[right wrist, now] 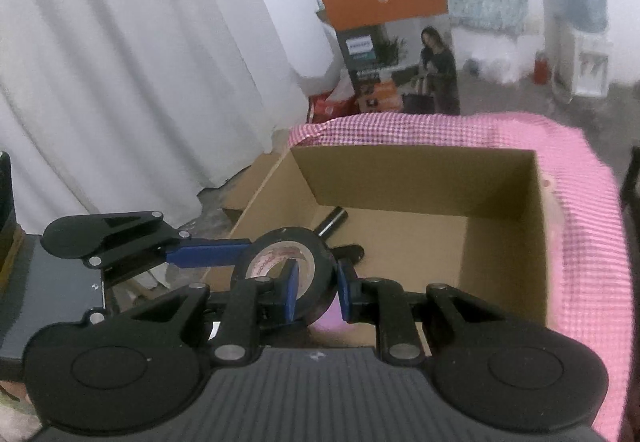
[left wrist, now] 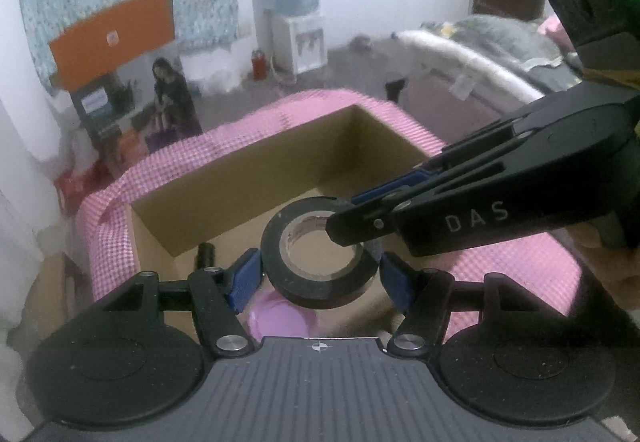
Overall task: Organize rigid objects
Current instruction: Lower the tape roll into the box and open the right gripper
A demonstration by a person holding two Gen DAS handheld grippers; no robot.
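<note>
Tape roll (left wrist: 320, 262), black with a pale cardboard core, hangs in the air above an open cardboard box (left wrist: 240, 177), held by both grippers at once. Nearest, the left gripper (left wrist: 320, 270) has its blue pads on the roll's outer sides, pinching it across its width. The right gripper (right wrist: 316, 290) is pressed nearly together on the roll's wall, one finger inside the core and one outside. Below the roll, on the box floor, lie a pink round object (left wrist: 278, 318) and a dark cylinder (right wrist: 332, 222). The box sits on a pink checked cloth (right wrist: 580, 201). Farther off stand a white curtain (right wrist: 120, 81), a printed carton (right wrist: 400, 69) and a water dispenser (left wrist: 296, 17). The step in hand looks like carrying the roll to the box. Next, the roll needs lowering inside before either grip loosens.
</note>
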